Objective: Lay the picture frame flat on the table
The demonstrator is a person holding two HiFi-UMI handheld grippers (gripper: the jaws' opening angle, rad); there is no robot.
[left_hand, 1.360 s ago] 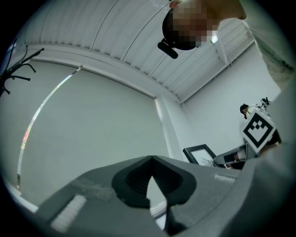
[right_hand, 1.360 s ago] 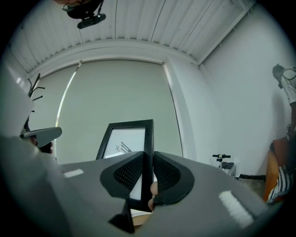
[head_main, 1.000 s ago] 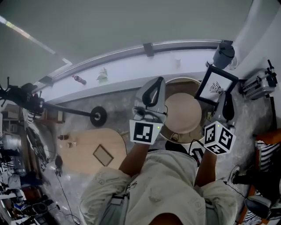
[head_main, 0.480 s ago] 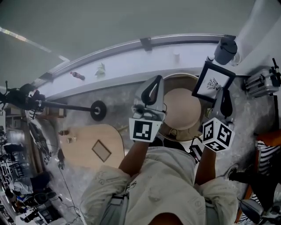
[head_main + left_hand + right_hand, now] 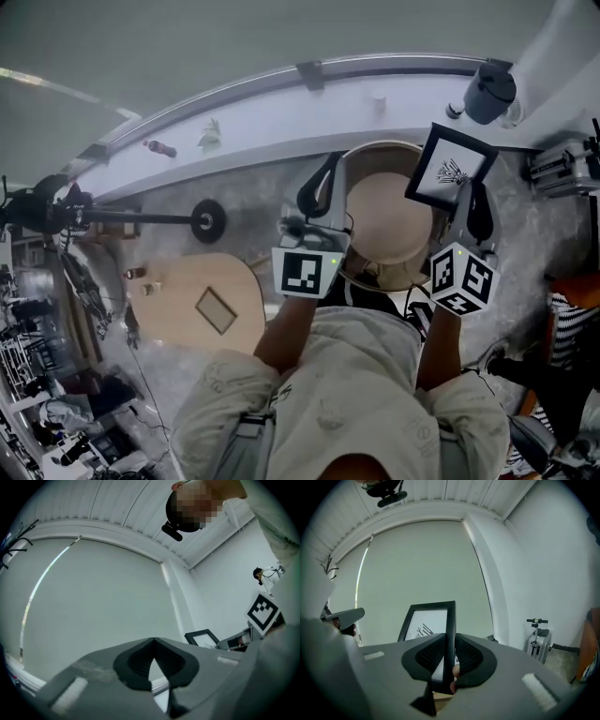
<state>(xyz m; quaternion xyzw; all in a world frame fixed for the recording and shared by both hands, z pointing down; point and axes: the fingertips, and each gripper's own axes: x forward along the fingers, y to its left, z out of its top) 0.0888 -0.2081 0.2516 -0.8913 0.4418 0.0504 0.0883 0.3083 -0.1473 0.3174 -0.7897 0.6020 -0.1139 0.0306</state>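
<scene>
We see a matt black picture frame (image 5: 451, 171), ribbed black pads (image 5: 427, 657) on the matt grey right hand-held gripper (image 5: 450, 640), a smooth tan table (image 5: 386, 234).

We wear a pale cream shirt (image 5: 347, 394) with short sleeves. Our left gripper (image 5: 153, 643) and right gripper (image 5: 449, 639) are grey shells with black ribbed pads (image 5: 425, 656) (each carries a white cube (image 5: 305, 272) of black square markers).

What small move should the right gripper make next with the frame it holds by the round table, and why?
Probably lower the right gripper toward the round table while tipping the picture frame toward flat. Its fingers clamp the frame's edge, and the frame stands upright by the table's right rim, apparently not resting on it. The left gripper is shut and empty.
</scene>
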